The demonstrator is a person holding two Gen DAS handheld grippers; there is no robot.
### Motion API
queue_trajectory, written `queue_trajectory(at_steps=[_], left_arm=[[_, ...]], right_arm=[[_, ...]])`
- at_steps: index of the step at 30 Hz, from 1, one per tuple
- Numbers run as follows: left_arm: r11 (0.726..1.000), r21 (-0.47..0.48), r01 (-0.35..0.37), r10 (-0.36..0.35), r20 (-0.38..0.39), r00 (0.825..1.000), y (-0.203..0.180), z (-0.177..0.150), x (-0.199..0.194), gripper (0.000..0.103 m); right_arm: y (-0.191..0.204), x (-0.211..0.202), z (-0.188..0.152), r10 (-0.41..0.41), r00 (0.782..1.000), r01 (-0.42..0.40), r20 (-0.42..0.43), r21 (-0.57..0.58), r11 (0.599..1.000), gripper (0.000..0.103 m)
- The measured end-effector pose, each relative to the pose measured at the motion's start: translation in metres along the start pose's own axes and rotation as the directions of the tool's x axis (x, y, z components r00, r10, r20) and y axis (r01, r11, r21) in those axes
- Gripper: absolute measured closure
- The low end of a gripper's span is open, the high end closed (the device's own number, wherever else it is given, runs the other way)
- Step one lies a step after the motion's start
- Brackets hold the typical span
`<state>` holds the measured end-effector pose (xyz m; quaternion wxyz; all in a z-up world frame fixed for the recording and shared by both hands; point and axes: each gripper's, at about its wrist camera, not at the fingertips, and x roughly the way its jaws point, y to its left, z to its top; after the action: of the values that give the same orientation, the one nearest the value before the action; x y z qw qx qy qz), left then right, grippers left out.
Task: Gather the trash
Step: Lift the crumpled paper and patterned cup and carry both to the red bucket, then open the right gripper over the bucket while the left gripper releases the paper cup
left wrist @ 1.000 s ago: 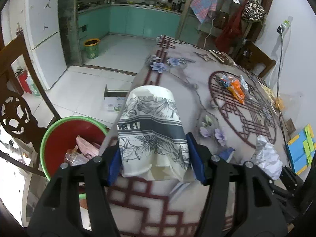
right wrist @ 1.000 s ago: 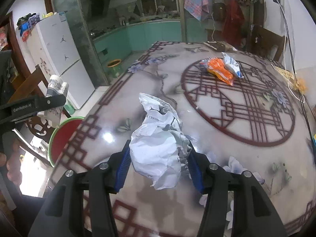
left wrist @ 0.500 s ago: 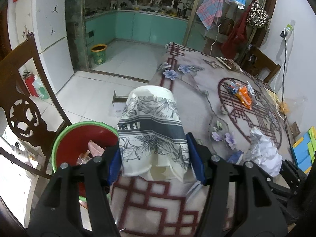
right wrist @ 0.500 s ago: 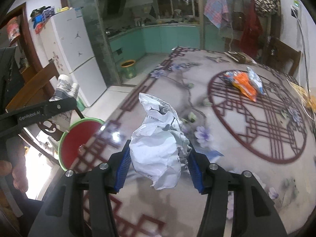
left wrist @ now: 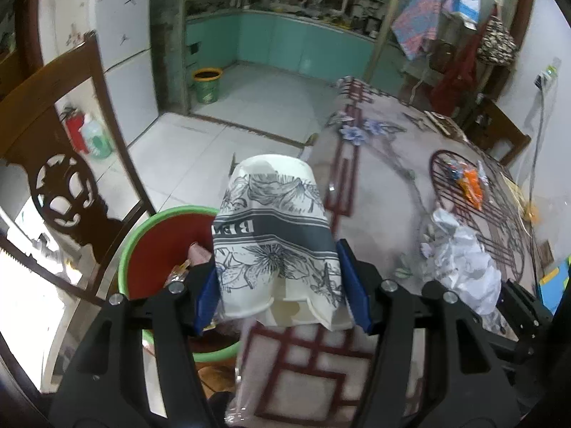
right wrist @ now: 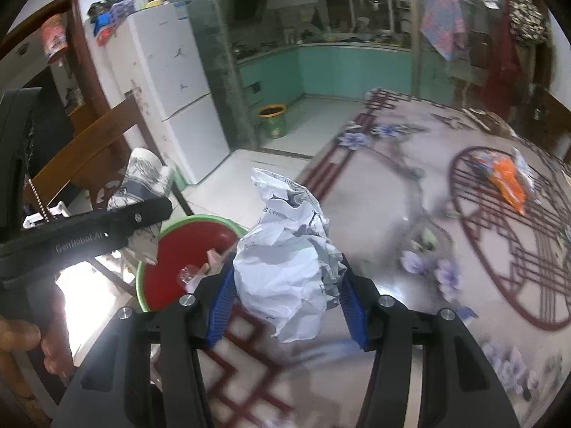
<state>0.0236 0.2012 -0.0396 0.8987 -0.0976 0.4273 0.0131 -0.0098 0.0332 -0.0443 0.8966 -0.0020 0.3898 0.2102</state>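
Note:
My left gripper (left wrist: 280, 287) is shut on a crushed paper cup (left wrist: 273, 228) printed with grey flowers, held at the table's edge beside a red trash basin with a green rim (left wrist: 160, 246). The basin (right wrist: 192, 249) stands on the floor and holds some scraps. My right gripper (right wrist: 285, 303) is shut on a crumpled white paper ball (right wrist: 289, 260), held over the table edge near the basin. The left gripper with the cup (right wrist: 142, 178) shows in the right wrist view; the paper ball (left wrist: 460, 264) shows in the left wrist view.
A patterned table (right wrist: 410, 192) carries orange snack wrappers (right wrist: 506, 178), also seen in the left wrist view (left wrist: 471, 182). A carved wooden chair (left wrist: 67, 178) stands left of the basin. A white fridge (right wrist: 171, 100) and a small yellow-green bin (left wrist: 206, 85) stand further back.
Both grippers have moved left off the table middle toward the basin, still holding the cup and the paper ball. The basin now appears closer in both views.

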Motion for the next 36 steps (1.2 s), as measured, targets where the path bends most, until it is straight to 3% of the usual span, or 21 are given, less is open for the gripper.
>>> queue_trajectory(at_steps=[7, 16, 21, 22, 24, 26, 36], left_arm=[[0.989, -0.11, -0.099, 0.097, -0.025, 0.995, 0.046, 0.002, 0.006, 0.046], [0.971, -0.18, -0.156, 0.149, -0.052, 0.988, 0.082, -0.002, 0.011, 0.046], [0.958, -0.229, -0.175, 0.171, -0.036, 0.985, 0.096, -0.001, 0.007, 0.046], [0.956, -0.235, -0.176, 0.173, -0.035, 0.984, 0.098, 0.0, 0.007, 0.046], [0.951, -0.249, -0.181, 0.178, -0.035, 0.983, 0.102, 0.0, 0.007, 0.046], [0.95, -0.254, -0.183, 0.178, -0.042, 0.983, 0.104, 0.0, 0.009, 0.046], [0.959, -0.219, -0.182, 0.167, -0.083, 0.982, 0.094, -0.002, 0.021, 0.046]], right_arm=[[0.038, 0.032, 0.023, 0.063, 0.998, -0.064, -0.021, -0.081, 0.995, 0.051], [0.069, 0.081, 0.022, 0.139, 0.983, -0.155, -0.123, -0.129, 0.98, 0.05], [0.085, 0.097, 0.017, 0.137, 0.978, -0.164, -0.156, -0.181, 0.97, 0.049], [0.088, 0.1, 0.016, 0.142, 0.977, -0.171, -0.162, -0.188, 0.967, 0.048], [0.095, 0.107, 0.014, 0.154, 0.971, -0.191, -0.183, -0.204, 0.96, 0.033], [0.099, 0.108, 0.012, 0.156, 0.97, -0.196, -0.188, -0.214, 0.957, 0.029], [0.052, 0.076, 0.008, 0.124, 0.986, -0.137, -0.115, -0.113, 0.984, 0.023]])
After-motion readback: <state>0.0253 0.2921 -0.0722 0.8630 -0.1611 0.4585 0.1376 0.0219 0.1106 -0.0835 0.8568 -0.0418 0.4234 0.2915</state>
